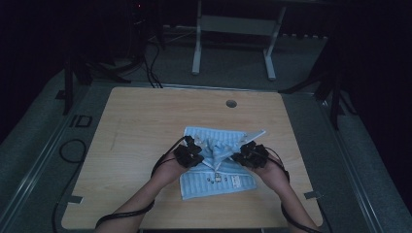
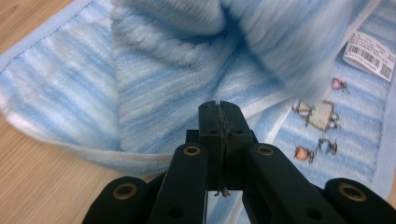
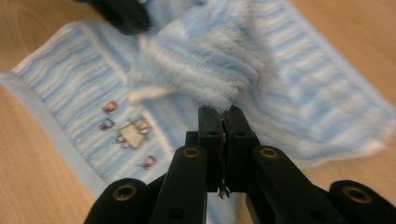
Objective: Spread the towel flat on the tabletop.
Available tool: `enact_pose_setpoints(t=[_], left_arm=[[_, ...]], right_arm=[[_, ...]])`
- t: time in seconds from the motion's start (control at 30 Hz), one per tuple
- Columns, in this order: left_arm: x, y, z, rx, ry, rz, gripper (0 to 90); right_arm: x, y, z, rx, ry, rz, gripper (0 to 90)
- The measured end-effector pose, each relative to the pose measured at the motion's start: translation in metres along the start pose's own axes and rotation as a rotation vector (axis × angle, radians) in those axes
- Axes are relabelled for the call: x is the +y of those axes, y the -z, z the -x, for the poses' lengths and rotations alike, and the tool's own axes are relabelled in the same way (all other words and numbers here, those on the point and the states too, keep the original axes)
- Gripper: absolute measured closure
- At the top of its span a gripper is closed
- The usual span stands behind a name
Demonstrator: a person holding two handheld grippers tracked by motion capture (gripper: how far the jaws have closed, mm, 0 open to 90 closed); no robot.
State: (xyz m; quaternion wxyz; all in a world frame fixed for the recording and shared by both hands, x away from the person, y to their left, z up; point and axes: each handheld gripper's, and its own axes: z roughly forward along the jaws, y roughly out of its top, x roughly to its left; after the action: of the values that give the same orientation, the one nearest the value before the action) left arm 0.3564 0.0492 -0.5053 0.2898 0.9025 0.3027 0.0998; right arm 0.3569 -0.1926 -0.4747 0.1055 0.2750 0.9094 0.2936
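Room: dark and dimly lit; grey floor around the table, a pale metal frame [image 1: 235, 39] at upper centre of the high view, black cables [image 1: 151, 68] trailing at upper left.

Table [image 1: 145, 121]: light wood grain, mostly bare, with 1 round cable hole [image 1: 231, 103] near its far edge, upper centre.

Towel [image 1: 194, 187]: light blue, striped, white-edged, seen just below centre of the high view. Its lower layer is spread flat; 2 portions are lifted and drawn inward over it. A small embroidered motif [image 2: 320, 116] and a barcode label [image 2: 369, 56] are noted at right of the left gripper view.

Left gripper [image 1: 188, 153]: jaws pressed together, with the fold of towel rising directly from their tips; judged to be pinching cloth, though the pinch itself is hidden.

Right gripper [image 1: 251, 154]: jaws likewise closed, with a bunched fold at the tips in its own view.

Reason judged: both raised portions are held at matching height, 1 from each side, probably so that they can be carried across evenly for a fold.
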Motion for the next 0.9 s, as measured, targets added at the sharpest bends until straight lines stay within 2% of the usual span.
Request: enact_pose_setpoints(t=[0.13,0.23,0.27,0.33,0.43,0.47,0.53,0.57,0.6,0.63,0.67,0.7,0.73,0.77,0.87,0.9], left_arm=[[-0.005,0.009,-0.005,-0.005,0.001,-0.012,88.9],[-0.010,0.016,-0.012,-0.022,0.026,-0.006,88.9],[-0.013,0.018,-0.015,-0.002,0.037,0.001,88.9],[-0.016,0.024,-0.023,-0.007,0.058,0.001,88.9],[-0.019,0.034,-0.035,0.013,0.090,0.012,88.9],[-0.020,0.037,-0.040,0.016,0.111,0.030,88.9],[-0.020,0.039,-0.046,0.020,0.117,0.028,88.9],[-0.019,0.038,-0.048,0.030,0.120,0.032,88.9],[-0.017,0.036,-0.052,0.033,0.111,0.016,88.8],[-0.015,0.033,-0.054,0.048,0.108,0.010,88.8],[-0.013,0.027,-0.059,0.054,0.114,-0.007,88.8],[-0.013,0.027,-0.059,0.054,0.114,-0.007,88.7],[-0.012,0.019,-0.066,0.073,0.123,-0.012,88.7],[-0.012,0.014,-0.071,0.061,0.142,-0.023,88.6],[-0.011,0.006,-0.078,0.068,0.161,-0.032,88.3],[-0.011,-0.002,-0.083,0.070,0.169,-0.067,88.3]], right_arm=[[-0.001,0.012,0.014,-0.029,-0.032,0.013,88.1],[-0.003,0.016,0.027,-0.050,-0.060,0.017,88.1],[-0.004,0.017,0.031,-0.056,-0.071,0.017,88.1],[-0.005,0.019,0.043,-0.051,-0.103,0.019,88.1],[-0.007,0.021,0.065,-0.054,-0.162,0.017,88.1],[-0.007,0.020,0.070,-0.052,-0.180,0.013,88.1],[-0.007,0.015,0.081,-0.026,-0.204,-0.003,88.1],[-0.005,0.010,0.087,-0.015,-0.207,-0.020,88.1],[-0.004,0.007,0.088,-0.011,-0.205,-0.038,88.0],[0.000,0.000,0.092,-0.020,-0.202,-0.062,87.9],[0.001,-0.004,0.093,-0.017,-0.209,-0.071,87.9],[0.001,-0.004,0.093,-0.017,-0.209,-0.071,87.9],[0.005,-0.012,0.097,-0.016,-0.216,-0.093,87.9],[0.007,-0.019,0.101,-0.024,-0.230,-0.107,87.8],[0.009,-0.025,0.104,-0.033,-0.248,-0.112,86.4],[0.009,-0.028,0.105,-0.035,-0.259,-0.111,84.7]])
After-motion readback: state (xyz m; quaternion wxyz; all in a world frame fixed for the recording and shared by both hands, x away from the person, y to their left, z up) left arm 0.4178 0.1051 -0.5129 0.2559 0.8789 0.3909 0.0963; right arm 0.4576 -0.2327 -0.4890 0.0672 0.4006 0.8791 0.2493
